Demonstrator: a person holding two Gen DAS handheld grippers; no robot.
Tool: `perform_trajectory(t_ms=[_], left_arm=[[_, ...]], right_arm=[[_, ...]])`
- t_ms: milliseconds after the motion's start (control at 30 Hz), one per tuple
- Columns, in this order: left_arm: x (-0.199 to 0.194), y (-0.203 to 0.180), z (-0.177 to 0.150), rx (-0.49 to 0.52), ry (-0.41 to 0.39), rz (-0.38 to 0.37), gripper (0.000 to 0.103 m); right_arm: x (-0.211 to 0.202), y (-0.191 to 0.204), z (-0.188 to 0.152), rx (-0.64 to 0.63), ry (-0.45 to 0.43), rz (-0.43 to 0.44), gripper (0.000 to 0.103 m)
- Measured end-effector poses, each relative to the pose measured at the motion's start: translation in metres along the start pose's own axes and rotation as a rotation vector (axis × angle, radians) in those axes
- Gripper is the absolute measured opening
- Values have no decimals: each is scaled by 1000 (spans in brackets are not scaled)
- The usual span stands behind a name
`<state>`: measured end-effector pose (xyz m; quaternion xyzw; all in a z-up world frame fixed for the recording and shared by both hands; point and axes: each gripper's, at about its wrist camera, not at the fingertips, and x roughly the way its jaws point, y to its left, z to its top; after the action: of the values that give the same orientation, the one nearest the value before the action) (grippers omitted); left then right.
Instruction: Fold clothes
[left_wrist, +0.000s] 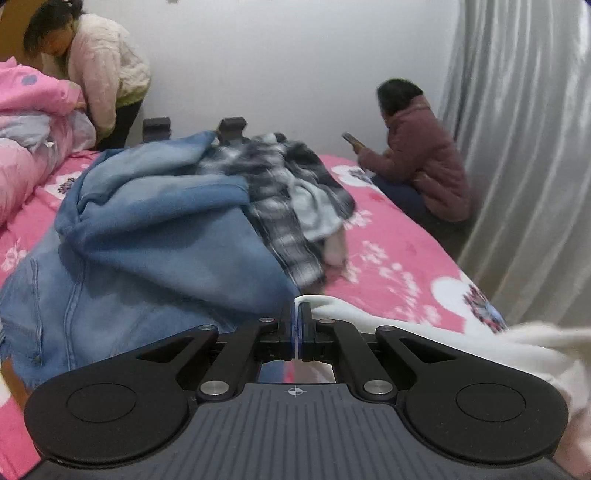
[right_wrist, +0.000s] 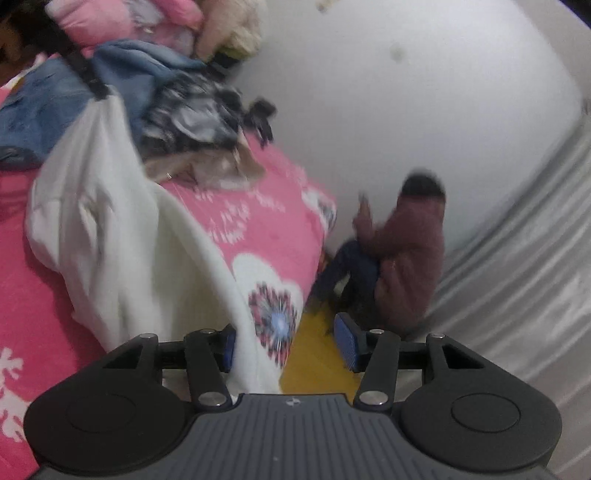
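**White garment lifted at two edges over a pink bed**

We see a bed (left_wrist: 391, 236) covered in a pink sheet with white flowers; on it lies a heap of clothes. In the left wrist view, the left claw (left_wrist: 298, 314) is clenched tight, its jaws pinching a thin edge of a white garment (left_wrist: 369, 317); the cloth trails off to the right and out of the picture's lower corner. Beyond the claw lies a blue denim garment (left_wrist: 155, 236), bunched and folded over itself; just beside it, further back, sits a black-and-white plaid garment (left_wrist: 280, 192), with a pale piece of cloth tucked against its right side.

In the right wrist view, the white garment (right_wrist: 110, 229) hangs in a long drape from the upper left down to the right claw (right_wrist: 286, 343); the right claw's jaws stand apart, and the cloth's edge touches the left pad (right_wrist: 229, 349) only, so it seems released, though motion blur makes this hard to judge; the right pad (right_wrist: 347, 341) is bare.

A person in a pale sweater (left_wrist: 107, 70) bends over pink bedding (left_wrist: 33, 122) at the far left; a person in a maroon jacket (left_wrist: 424, 155) crouches by a grey curtain (left_wrist: 517, 147).
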<state>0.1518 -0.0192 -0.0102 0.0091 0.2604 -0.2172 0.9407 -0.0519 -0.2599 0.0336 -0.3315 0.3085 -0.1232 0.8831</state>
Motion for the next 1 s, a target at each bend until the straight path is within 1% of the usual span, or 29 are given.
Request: perform_trajectory(t_ms=[67, 133, 167, 267, 300, 333, 367, 400, 433, 467, 500, 533, 567, 600, 633, 667, 700, 767, 800, 833, 933, 967, 1000], left_arm=[[13, -9, 5, 96, -21, 48, 1], [32, -10, 6, 96, 31, 54, 1], [43, -12, 4, 113, 66, 63, 3], [50, -15, -8, 142, 96, 102, 14], [43, -16, -12, 148, 73, 109, 18], [31, -20, -16, 185, 29, 127, 19], [18, -28, -21, 271, -26, 164, 22], [6, -37, -27, 374, -83, 196, 29], [-8, -44, -32, 439, -120, 179, 34], [-23, -50, -37, 495, -152, 151, 42], [-35, -53, -39, 508, -158, 74, 47], [-46, -54, -41, 501, -137, -43, 51], [-54, -57, -44, 499, -95, -168, 57], [-59, -64, -50, 512, -58, -241, 58], [-62, -72, -56, 530, -24, -301, 58], [-65, -81, -63, 557, -9, -343, 58], [-65, -88, -71, 556, 12, -385, 59], [-64, -101, -85, 536, 58, -470, 60], [-62, -105, -91, 513, 86, -528, 62], [-59, -111, -97, 495, 105, -569, 62], [-54, -133, -113, 484, 126, -635, 65], [-52, -140, -116, 481, 135, -673, 65], [-51, -148, -119, 476, 129, -696, 65]], right_arm=[[14, -5, -6, -6, 29, -8, 54], [32, -7, -11, -8, 49, -21, 56], [43, -9, -13, 4, 62, -28, 56], [90, -18, -17, 102, 161, -10, 61], [105, -21, -20, 130, 204, 0, 67], [120, -24, -22, 158, 247, 10, 69], [132, -28, -25, 195, 293, 33, 74], [138, -34, -27, 242, 335, 66, 74], [138, -43, -31, 301, 351, 98, 74], [133, -52, -33, 348, 339, 124, 74], [127, -61, -35, 392, 323, 149, 75], [116, -70, -36, 426, 299, 165, 76], [108, -77, -35, 447, 277, 171, 80], [96, -85, -34, 466, 253, 171, 85], [83, -93, -34, 485, 229, 171, 88], [72, -97, -34, 496, 211, 177, 92], [62, -102, -35, 506, 196, 184, 94], [40, -105, -37, 517, 172, 198, 96], [28, -102, -41, 514, 170, 202, 97], [16, -98, -46, 512, 172, 211, 97], [-12, -85, -62, 535, 191, 226, 97], [-16, -82, -68, 565, 204, 231, 97], [-20, -79, -75, 597, 217, 235, 98]])
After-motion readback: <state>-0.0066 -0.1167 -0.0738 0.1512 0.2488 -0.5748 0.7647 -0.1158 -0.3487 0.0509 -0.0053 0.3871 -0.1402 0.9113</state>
